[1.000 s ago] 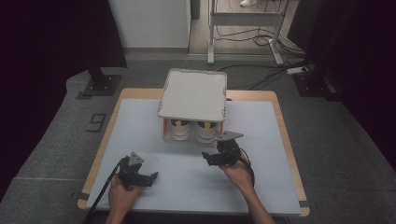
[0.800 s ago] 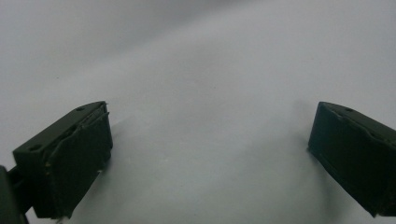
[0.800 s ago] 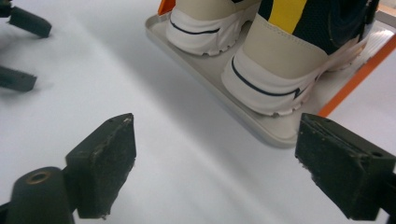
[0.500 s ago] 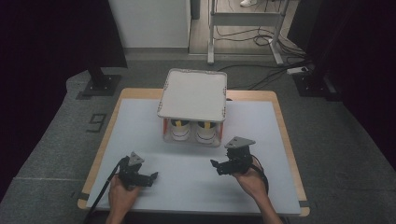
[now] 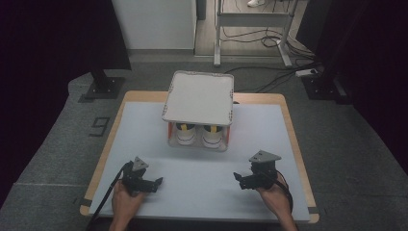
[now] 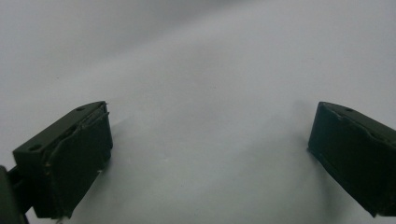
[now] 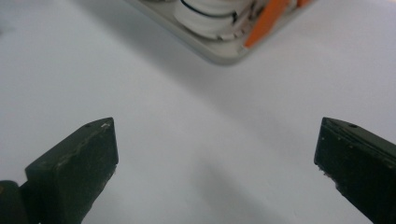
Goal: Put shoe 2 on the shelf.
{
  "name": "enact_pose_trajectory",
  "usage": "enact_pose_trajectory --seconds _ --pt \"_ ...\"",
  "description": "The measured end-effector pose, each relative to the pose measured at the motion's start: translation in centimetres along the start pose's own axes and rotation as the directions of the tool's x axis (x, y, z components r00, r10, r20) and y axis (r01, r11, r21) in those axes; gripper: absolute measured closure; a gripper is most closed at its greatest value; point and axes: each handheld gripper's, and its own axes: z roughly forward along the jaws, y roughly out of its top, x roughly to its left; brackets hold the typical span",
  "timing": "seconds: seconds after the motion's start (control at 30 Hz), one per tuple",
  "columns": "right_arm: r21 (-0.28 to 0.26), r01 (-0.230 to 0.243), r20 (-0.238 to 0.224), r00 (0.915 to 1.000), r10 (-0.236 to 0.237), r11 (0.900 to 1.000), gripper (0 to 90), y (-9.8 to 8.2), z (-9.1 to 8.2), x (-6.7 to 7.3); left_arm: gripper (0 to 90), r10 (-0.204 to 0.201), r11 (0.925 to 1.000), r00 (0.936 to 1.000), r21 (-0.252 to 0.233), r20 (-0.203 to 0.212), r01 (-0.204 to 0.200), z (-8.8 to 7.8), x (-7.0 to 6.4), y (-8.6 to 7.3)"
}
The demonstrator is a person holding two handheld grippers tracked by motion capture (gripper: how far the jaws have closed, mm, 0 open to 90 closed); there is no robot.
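Hands sit at the near edge of the table (image 5: pixel 144 120), each with its tool resting low over the white mat. The left gripper (image 5: pixel 155 183) has its jaws spread wide with bare mat between them, as the left gripper view confirms. The right gripper (image 5: pixel 239 178) is just as wide; its jaws have just been opening, and nothing lies between them in the right gripper view.

Beyond them, toward the middle of the table and well apart from both tools, stands the two-tier rack (image 5: pixel 198 98): a flat tray top carried on orange posts (image 7: pixel 266 16), with two white cups (image 5: pixel 185 134) side by side on the lower shelf. The rack's open front faces the person; its long axis, as far as the top shows, runs away from the person.

My reading is that a cup has been set down and released, so the placing step looks finished. The next move probably calls for either gripper to travel forward again and line up with whatever is to be handled.
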Motion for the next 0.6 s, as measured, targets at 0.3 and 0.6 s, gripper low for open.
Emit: enact_pose_trajectory --seconds 0.3,0.6 --pt "0.047 -0.060 0.042 0.9974 0.058 0.997 0.0 -3.6 1.4 -1.2 0.0 0.000 1.0000 1.0000 0.000 0.000 0.000 0.0 0.0 0.0" --pt "0.078 -0.064 0.046 0.9971 0.061 0.995 0.0 -4.9 2.2 -1.5 0.0 0.000 1.0000 1.0000 0.000 0.000 0.000 0.0 0.0 0.0"
